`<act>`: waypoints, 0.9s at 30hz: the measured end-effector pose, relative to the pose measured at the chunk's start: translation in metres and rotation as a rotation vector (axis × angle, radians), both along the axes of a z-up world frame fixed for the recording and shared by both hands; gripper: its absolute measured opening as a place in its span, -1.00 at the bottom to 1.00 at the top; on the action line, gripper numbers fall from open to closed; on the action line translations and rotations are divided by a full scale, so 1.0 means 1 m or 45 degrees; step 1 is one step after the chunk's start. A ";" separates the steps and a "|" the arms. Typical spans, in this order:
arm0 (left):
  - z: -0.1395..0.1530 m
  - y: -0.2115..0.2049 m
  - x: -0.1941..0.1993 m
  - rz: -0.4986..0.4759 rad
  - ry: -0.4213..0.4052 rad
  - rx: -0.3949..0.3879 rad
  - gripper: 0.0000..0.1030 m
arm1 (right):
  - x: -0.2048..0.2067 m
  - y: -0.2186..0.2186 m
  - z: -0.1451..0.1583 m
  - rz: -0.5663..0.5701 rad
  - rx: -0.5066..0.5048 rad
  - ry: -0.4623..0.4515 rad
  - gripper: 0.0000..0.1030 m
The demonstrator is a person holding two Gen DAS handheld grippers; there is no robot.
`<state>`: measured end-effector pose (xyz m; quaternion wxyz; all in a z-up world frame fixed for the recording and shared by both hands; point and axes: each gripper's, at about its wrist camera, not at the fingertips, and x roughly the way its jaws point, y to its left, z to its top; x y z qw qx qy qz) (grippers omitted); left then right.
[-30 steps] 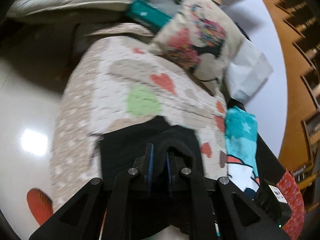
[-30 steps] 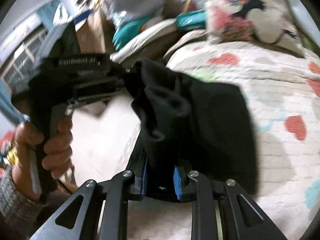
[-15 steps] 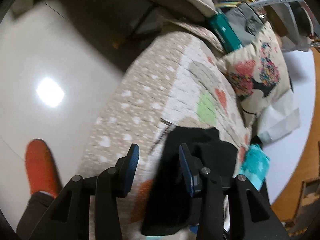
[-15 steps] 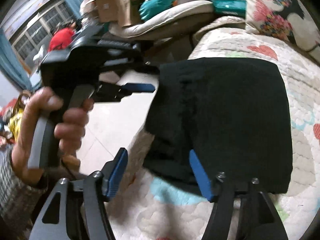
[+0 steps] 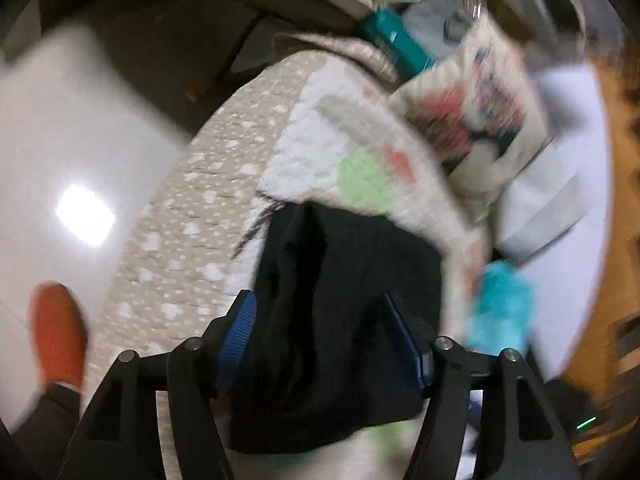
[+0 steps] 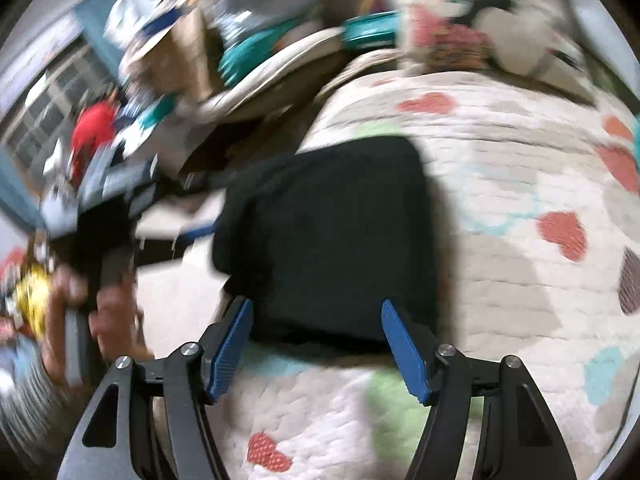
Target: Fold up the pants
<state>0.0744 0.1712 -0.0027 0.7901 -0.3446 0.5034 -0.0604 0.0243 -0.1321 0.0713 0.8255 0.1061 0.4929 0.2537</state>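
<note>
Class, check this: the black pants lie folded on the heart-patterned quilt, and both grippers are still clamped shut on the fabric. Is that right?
Not quite. The black pants do lie folded on the quilt, but both grippers, left and right, have just been opening, as both wrist views show.

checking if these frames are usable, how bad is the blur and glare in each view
Left wrist view: heavy motion smear on the patterned cushion, a blown-out light reflection on the glossy floor, black pants show little fold detail. Right wrist view: background clutter and the hand streaked, quilt hearts soft, fisheye bending the edges.
</note>
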 end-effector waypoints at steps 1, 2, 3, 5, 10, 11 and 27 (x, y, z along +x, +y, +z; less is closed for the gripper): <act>-0.003 -0.006 0.001 -0.010 0.046 0.123 0.24 | 0.004 -0.007 0.001 -0.037 0.016 0.005 0.45; -0.008 -0.009 0.001 -0.001 0.089 0.198 0.24 | 0.008 -0.017 -0.001 -0.079 0.033 0.014 0.46; -0.015 -0.008 0.000 0.015 0.124 0.191 0.24 | 0.012 -0.020 0.000 -0.101 0.046 0.024 0.47; -0.022 -0.003 0.000 0.034 0.144 0.112 0.25 | 0.023 -0.024 -0.004 -0.127 0.069 0.047 0.49; -0.034 -0.008 0.003 -0.044 0.178 0.053 0.52 | 0.060 -0.026 -0.022 -0.167 0.180 0.148 0.61; -0.041 -0.010 0.003 -0.050 0.196 0.004 0.57 | 0.071 -0.025 -0.032 -0.173 0.216 0.192 0.61; -0.024 -0.036 0.003 -0.161 0.057 0.055 -0.19 | 0.106 -0.008 -0.088 -0.170 0.379 0.367 0.67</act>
